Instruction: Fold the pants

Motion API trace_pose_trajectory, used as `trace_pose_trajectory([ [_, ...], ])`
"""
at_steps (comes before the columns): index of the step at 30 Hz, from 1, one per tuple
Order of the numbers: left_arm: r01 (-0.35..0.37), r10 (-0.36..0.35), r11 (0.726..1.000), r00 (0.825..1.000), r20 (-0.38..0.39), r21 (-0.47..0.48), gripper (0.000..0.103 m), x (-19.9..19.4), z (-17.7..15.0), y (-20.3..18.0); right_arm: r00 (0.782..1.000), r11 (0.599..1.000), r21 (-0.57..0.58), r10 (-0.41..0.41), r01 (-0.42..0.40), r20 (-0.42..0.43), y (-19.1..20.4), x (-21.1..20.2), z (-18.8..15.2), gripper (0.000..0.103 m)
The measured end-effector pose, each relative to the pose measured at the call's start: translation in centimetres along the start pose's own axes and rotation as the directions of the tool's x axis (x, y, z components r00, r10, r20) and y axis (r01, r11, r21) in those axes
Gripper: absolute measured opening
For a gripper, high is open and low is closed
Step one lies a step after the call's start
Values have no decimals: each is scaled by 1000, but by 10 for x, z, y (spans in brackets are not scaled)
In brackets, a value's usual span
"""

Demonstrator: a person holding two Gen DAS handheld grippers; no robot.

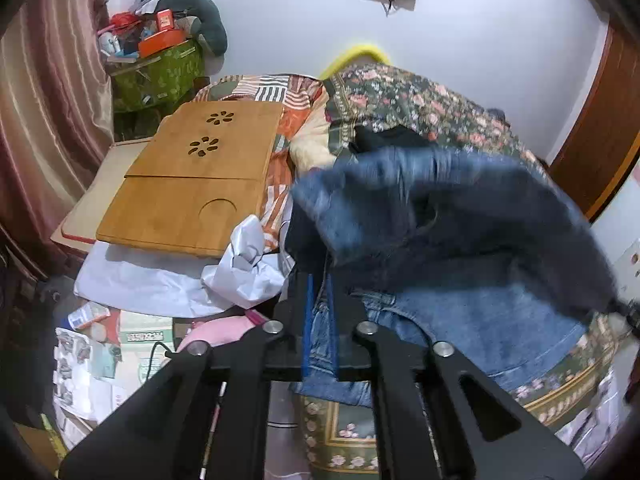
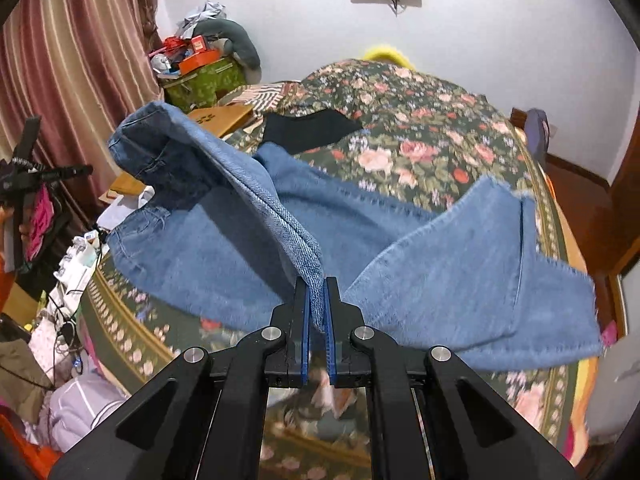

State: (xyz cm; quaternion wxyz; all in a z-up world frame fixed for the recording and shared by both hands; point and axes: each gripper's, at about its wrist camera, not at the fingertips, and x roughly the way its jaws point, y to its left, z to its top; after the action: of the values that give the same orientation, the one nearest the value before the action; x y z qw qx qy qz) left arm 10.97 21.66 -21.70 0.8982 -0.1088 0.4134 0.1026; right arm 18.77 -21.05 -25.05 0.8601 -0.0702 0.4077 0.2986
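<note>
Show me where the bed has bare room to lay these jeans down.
Bare floral bedspread lies beyond the lifted jeans, right of the black cloth, up to the yellow pillow. The left side is crowded: wooden tray, crumpled white paper, green box.

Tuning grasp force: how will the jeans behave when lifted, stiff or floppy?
Likely floppy: the jeans sag to both sides of the right tongs, which pinch a folded edge. Probably heavyish: the denim looks thick and hangs in broad folds down to the bedspread. Slipping seems unlikely, since the left tongs also grip cloth.
</note>
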Motion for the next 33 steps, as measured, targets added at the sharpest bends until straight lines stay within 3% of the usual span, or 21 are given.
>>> trace_pose_trajectory([
  [4,-9,9,1000,998,63,1,44,-15,2,-4,999,1000,18,-23,23,-35,0,2,-18,5],
  [8,0,-2,999,999,42,43,47,-7,0,-18,997,999,34,-31,34,-65,-3,8,-28,6],
  [14,-2,11,995,996,-91,98,51,46,-24,-41,995,998,58,19,-14,-94,-11,-2,-22,8],
  [16,-9,24,995,990,-139,104,51,64,-38,-46,994,998,55,10,-4,-106,-14,-10,-21,23],
  [18,-1,23,995,978,-209,105,52,84,-53,-50,995,999,43,-16,20,-95,-18,-20,-19,28],
  [20,-16,45,992,972,-229,125,53,92,-58,-55,996,998,42,-31,35,-89,-26,-30,-18,29],
  [23,-26,55,990,975,-215,138,53,90,-48,-60,995,994,75,-69,75,-78,-47,-37,-9,35],
  [25,-22,44,993,982,-185,117,53,83,-32,-65,995,990,110,-86,92,-58,-64,-36,1,45],
  [27,-22,37,995,988,-153,102,55,77,-16,-71,994,985,136,-103,107,-39,-78,-32,13,46],
  [30,-31,40,994,995,-90,102,67,71,6,-87,993,979,165,-115,119,-32,-104,-12,35,46],
  [33,-53,61,990,997,-55,134,70,75,22,-106,991,975,183,-124,129,-41,-130,16,56,47],
])
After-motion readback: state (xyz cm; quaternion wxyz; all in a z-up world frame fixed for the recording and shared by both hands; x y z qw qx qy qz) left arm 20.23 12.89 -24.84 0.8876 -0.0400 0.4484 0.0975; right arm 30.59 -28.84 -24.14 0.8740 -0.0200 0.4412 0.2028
